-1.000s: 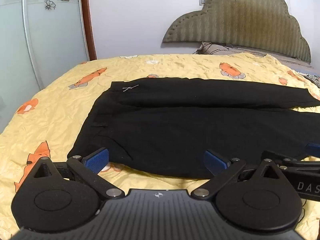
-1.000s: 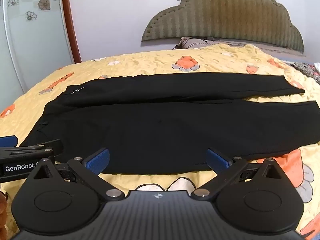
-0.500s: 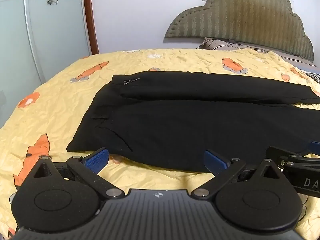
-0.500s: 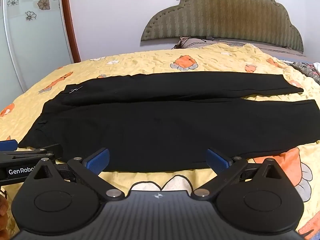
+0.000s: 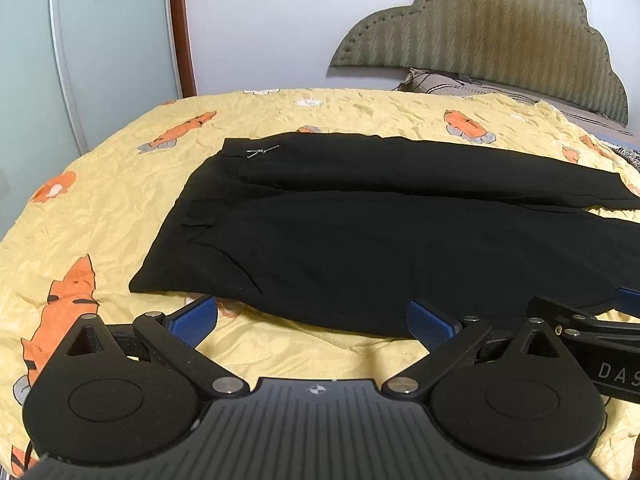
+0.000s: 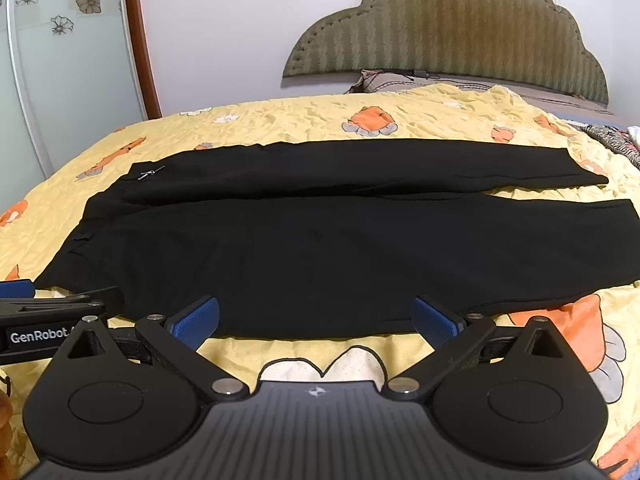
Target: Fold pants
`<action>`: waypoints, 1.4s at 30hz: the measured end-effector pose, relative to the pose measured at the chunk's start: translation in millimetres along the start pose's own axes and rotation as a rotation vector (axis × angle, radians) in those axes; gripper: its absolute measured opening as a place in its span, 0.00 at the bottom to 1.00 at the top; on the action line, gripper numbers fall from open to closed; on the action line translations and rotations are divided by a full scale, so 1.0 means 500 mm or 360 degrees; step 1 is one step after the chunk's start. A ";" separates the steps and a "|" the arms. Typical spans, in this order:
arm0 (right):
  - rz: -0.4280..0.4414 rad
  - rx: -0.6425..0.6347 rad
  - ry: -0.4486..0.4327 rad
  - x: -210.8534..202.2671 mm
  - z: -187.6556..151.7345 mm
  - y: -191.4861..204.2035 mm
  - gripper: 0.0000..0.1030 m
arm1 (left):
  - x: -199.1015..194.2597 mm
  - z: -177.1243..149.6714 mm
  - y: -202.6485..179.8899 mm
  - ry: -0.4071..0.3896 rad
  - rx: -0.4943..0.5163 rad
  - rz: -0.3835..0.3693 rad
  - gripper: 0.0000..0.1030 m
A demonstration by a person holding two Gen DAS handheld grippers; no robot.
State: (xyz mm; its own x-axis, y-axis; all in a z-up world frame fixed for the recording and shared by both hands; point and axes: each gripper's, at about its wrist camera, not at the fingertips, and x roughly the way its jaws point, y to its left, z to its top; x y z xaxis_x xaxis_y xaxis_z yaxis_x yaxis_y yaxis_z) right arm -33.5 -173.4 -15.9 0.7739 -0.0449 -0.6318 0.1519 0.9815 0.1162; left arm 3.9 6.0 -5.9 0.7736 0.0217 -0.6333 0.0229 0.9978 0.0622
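Looking at the black pants [image 6: 320,240] first: they lie spread flat across the middle of the bed [image 6: 280,120], waistband toward the bed's left edge and both legs running out toward its right edge. The far leg lies a little apart from the near one at the cuffs, so I judge the lengthwise fold is not yet made and this is the approach before the first grasp. A small metal clasp [image 5: 262,152] shows at the far waist corner.

My left gripper [image 5: 312,320] hovers at the near edge of the bed, just short of the waist end of the near hem, jaws wide and holding nothing. My right gripper [image 6: 316,318] sits beside it, farther along the same hem toward the knee, jaws likewise wide and empty. Each shows at the edge of the other's view, so they are close together.

Next, I reckon I need to slide one blue pad under the near hem at each spot, pinch through the fabric, then carry that leg up and over onto the far one. The yellow bedspread [image 5: 120,200] is crinkled, so I should take care not to catch it with the cloth.
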 end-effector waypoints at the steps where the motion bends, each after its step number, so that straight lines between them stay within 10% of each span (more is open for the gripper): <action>1: -0.0003 0.0005 0.0009 0.002 0.000 -0.001 1.00 | 0.000 0.000 0.001 -0.0002 -0.0002 0.0002 1.00; 42: -0.0031 0.0120 0.0110 0.024 -0.004 -0.037 1.00 | -0.014 -0.005 -0.013 -0.0030 0.0074 -0.0134 0.99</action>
State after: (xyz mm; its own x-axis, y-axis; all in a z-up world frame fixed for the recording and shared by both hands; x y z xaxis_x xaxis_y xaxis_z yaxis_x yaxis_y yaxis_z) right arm -28.2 -191.8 -27.0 0.7265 -0.0482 -0.6855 0.2142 0.9637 0.1594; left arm -3.3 -0.6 -3.7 0.7794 -0.0636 -0.6233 0.1174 0.9920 0.0456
